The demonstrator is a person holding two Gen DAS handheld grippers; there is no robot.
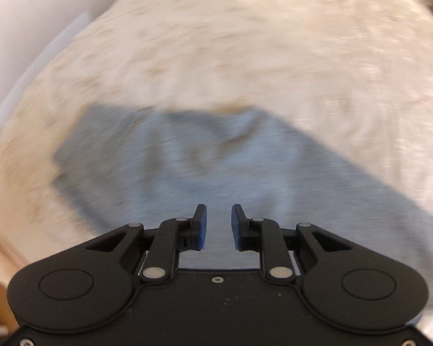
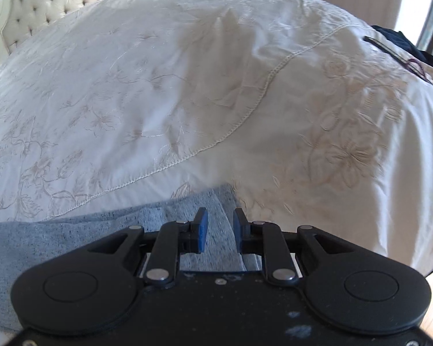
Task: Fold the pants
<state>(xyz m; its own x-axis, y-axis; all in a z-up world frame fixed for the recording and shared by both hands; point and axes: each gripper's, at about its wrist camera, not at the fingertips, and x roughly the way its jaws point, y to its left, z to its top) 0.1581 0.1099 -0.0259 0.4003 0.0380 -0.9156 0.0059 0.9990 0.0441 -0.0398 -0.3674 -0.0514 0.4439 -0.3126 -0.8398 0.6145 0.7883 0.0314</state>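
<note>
Fingers (image 2: 202,225) parted above flat, grey-blue pants (image 2: 43,239).

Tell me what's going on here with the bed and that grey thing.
A person is folding grey pants on a bed with an embroidered cream bedspread, holding a gripper in each hand. Both the left gripper and the right gripper are open above the fabric, with nothing pinched between the blue pads. The pants lie flat on the bedspread, looking at least partly folded. The left view is blurred, so finer detail is unclear.
</note>
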